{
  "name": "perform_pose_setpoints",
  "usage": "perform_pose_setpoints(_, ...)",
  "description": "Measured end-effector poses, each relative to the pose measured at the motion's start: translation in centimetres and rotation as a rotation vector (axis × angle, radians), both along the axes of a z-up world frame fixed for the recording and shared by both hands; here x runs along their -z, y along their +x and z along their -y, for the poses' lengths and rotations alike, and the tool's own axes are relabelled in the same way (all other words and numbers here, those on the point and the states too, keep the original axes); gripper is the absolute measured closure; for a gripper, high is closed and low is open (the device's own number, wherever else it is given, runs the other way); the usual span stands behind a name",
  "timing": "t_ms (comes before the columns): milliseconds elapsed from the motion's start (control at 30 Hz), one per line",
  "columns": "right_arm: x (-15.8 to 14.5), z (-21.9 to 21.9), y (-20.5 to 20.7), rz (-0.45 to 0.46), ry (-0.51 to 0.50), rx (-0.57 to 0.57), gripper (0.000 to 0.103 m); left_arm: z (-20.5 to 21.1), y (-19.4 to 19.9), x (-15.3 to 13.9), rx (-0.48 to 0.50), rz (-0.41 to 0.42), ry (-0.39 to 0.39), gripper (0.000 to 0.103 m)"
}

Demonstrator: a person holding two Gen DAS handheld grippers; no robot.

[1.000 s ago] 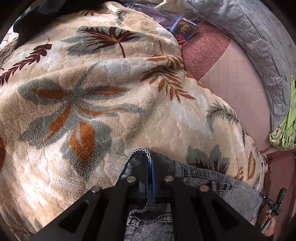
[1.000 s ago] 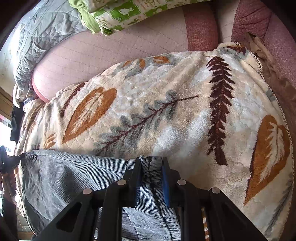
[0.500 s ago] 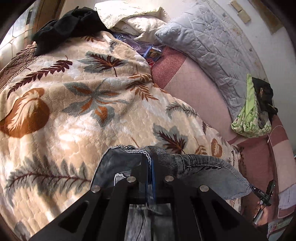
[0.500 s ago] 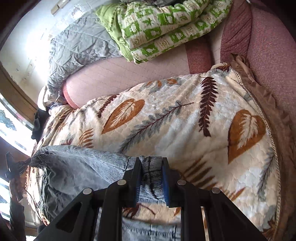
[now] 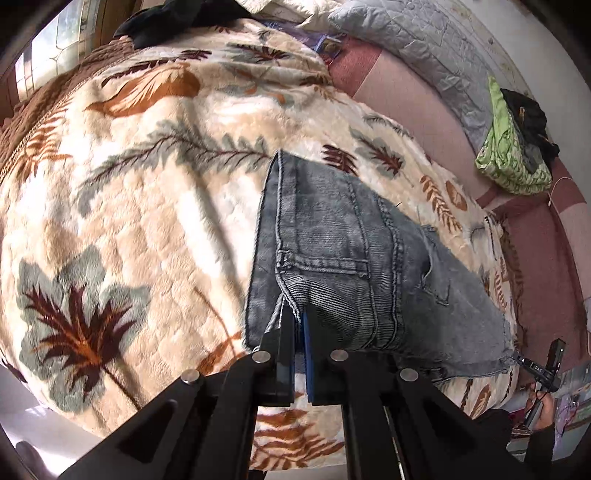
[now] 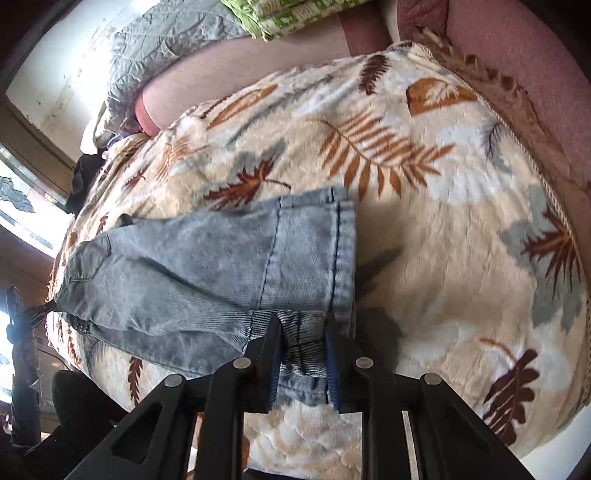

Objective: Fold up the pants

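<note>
Grey-blue denim pants (image 5: 343,251) hang stretched between both grippers above a leaf-patterned cream blanket (image 5: 147,184). My left gripper (image 5: 299,317) is shut on the waistband end, with a belt loop and a back pocket showing just beyond the fingers. My right gripper (image 6: 303,325) is shut on bunched denim at the leg end of the pants (image 6: 207,258); the hemmed cuffs lie just beyond its fingers. The blanket (image 6: 424,221) lies below the pants.
A pink mattress (image 5: 413,110) and a grey quilted cover (image 5: 413,44) run along the far side. A green patterned bundle (image 5: 513,162) lies at the right, dark clothing (image 5: 177,18) at the far end. A window (image 6: 14,206) is at the left.
Both grippers have lifted and pulled back toward the near edge, carrying the pants up off the blanket. Much more of the denim now hangs in view.
</note>
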State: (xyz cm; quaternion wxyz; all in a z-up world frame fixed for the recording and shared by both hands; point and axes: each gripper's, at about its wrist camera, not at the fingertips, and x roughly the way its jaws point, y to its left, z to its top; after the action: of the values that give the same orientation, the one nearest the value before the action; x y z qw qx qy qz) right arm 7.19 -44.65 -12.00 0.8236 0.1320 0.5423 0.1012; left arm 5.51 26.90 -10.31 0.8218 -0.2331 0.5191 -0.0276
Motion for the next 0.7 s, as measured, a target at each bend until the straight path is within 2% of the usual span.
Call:
perform_pose_setpoints(133,-0.4,0.1,-1.4,0.026,0.004,-0.004,0.08,-0.3,-0.5,0.4,-0.012,0.002,-0.012,0.098)
perform_pose_setpoints(233,-0.4,-1.0,-1.8,0.012,-0.072,-0.071,0.077,0.1,-0.5,0.3,0.006,-0.009,0.013,0.097)
perform_pose_setpoints(300,0.5,-1.3,-2.1,-0.059,-0.092,-0.109,0.065,-0.1,-0.6,0.2,0.003,-0.017,0.01,0.096)
perform_pose_setpoints(333,0.4,-1.1,-2.4,-0.067,-0.094,-0.107,0.057,-0.3,-0.8,0.0,-0.005,-0.018,0.009,0.095)
perform_pose_setpoints(367,0.1,-0.6,-2.8,-0.066,-0.079,-0.097,0.05,-0.5,-1.1,-0.4,-0.013,-0.01,0.015,0.095)
perform_pose_setpoints(400,-0.5,0.1,-3.1,-0.054,-0.062,-0.072,0.049,-0.6,-1.2,-1.0,-0.019,-0.001,0.033,0.095)
perform_pose_setpoints(500,-2.6,2.7,-3.1,-0.011,0.031,0.032,0.042,-0.2,-1.7,-3.5,-0.021,0.041,0.172,0.096)
perform_pose_setpoints(600,-3.3,3.7,-0.9,-0.001,0.069,0.083,0.039,1.6,-1.4,-6.1,0.016,0.105,0.195,0.095)
perform_pose_setpoints(700,-2.0,3.1,2.8,-0.042,0.09,0.092,0.039,5.3,-0.3,-7.5,0.095,0.157,0.198,0.09)
